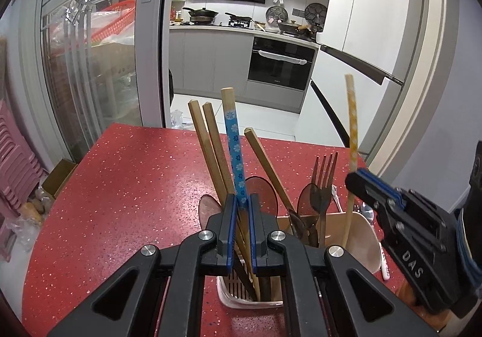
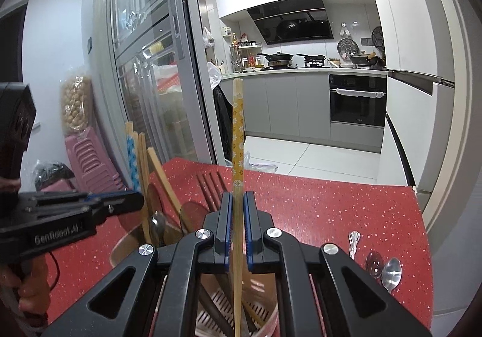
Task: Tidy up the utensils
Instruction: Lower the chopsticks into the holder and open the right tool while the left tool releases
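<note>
Left gripper [image 1: 241, 204] fingers pinch the blue flower-patterned wooden chopstick [image 1: 236, 156], upright over the white slotted plastic holder [image 1: 229, 288] just beneath them on the red speckled bench [image 1: 120, 186]; right gripper [image 2: 238, 204] fingers pinch the yellow flower-patterned wooden chopstick [image 2: 238, 138], its lower end inside that holder.

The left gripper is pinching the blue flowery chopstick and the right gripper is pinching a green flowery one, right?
Not quite. The right gripper is pinching a yellow flower-patterned chopstick, not a green one, as the right wrist view shows. The left gripper does pinch the blue flower-patterned chopstick.

"DAS" (embossed) on right hand-held gripper [image 1: 358, 183]
</note>
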`<state>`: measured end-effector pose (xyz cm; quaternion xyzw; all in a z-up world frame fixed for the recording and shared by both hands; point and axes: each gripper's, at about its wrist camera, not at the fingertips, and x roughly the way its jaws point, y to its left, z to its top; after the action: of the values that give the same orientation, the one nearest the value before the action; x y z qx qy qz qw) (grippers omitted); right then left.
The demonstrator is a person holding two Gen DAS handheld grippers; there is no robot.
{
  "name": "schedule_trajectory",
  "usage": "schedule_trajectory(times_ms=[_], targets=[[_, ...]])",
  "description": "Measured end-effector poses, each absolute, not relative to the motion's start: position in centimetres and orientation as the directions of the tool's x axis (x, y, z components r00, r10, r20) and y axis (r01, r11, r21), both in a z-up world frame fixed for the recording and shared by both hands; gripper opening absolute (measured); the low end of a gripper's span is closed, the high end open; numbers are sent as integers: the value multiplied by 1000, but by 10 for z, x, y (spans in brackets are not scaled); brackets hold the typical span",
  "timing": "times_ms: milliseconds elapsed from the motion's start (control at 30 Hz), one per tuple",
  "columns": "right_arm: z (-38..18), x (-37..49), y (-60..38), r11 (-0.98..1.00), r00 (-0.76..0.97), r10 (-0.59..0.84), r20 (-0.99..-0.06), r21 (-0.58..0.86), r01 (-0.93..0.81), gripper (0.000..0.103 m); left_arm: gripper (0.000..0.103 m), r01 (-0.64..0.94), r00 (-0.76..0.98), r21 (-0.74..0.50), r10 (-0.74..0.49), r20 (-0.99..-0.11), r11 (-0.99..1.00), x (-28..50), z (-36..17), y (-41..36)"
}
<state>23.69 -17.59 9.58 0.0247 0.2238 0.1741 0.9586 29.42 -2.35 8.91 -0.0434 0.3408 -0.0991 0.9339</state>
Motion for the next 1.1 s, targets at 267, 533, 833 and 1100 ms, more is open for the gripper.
schedule_trajectory(times_ms=[267, 533, 833, 1100], targets=[[97, 233, -172, 934, 824, 353, -442, 114, -339, 8, 33, 143, 749, -144, -202, -631, 979, 293, 89, -23], [98, 243, -173, 935, 809, 351, -471, 135, -328, 8, 33, 130, 756, -148, -195, -625, 980, 291, 87, -21], [94, 252, -172, 928, 787, 368, -496, 146, -342, 8, 33, 127, 760, -150, -193, -620, 981, 290, 86, -21], [88, 248, -170, 922, 757, 377, -534, 136, -363, 16, 33, 127, 775, -125, -177, -607, 984, 287, 85, -23]])
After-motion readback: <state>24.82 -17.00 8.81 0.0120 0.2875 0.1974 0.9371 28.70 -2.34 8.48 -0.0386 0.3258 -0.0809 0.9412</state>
